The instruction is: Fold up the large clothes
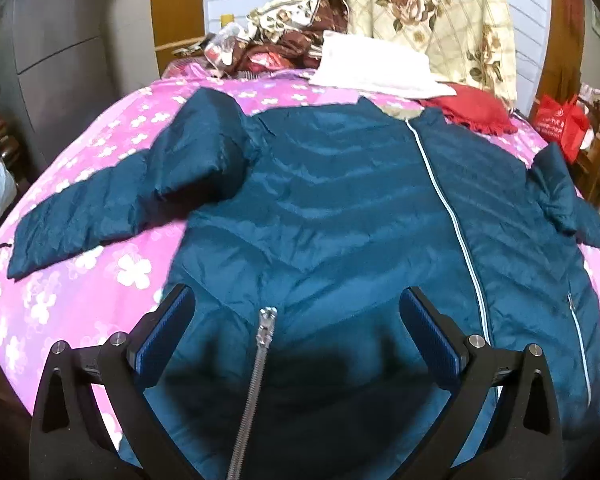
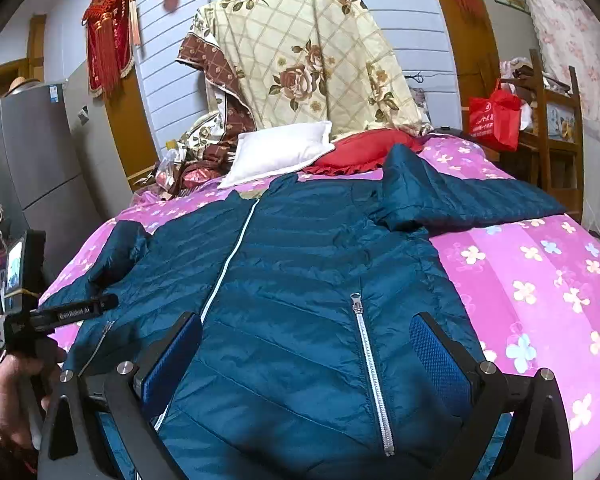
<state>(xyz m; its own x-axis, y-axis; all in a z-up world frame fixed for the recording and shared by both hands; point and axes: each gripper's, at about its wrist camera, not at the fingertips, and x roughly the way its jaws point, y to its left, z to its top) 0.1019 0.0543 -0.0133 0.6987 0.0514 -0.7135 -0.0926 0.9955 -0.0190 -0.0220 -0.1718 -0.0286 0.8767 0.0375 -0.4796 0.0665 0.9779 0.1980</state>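
A dark teal puffer jacket (image 1: 332, 200) lies front up on the pink flowered bedspread (image 1: 112, 276), zipped, sleeves spread to both sides. It also shows in the right wrist view (image 2: 300, 264). My left gripper (image 1: 296, 304) is open over the jacket's lower left hem, near a pocket zipper (image 1: 266, 324). My right gripper (image 2: 306, 332) is open over the lower right hem, by the other pocket zipper (image 2: 370, 360). Neither gripper holds anything. The left gripper's body (image 2: 52, 316) shows at the left edge of the right wrist view.
A white pillow (image 2: 276, 152), a red cushion (image 2: 364, 148) and a floral quilt (image 2: 308, 60) lie at the bed's head. A grey fridge (image 2: 40, 160) stands left, a red bag (image 2: 496, 116) on a wooden shelf right.
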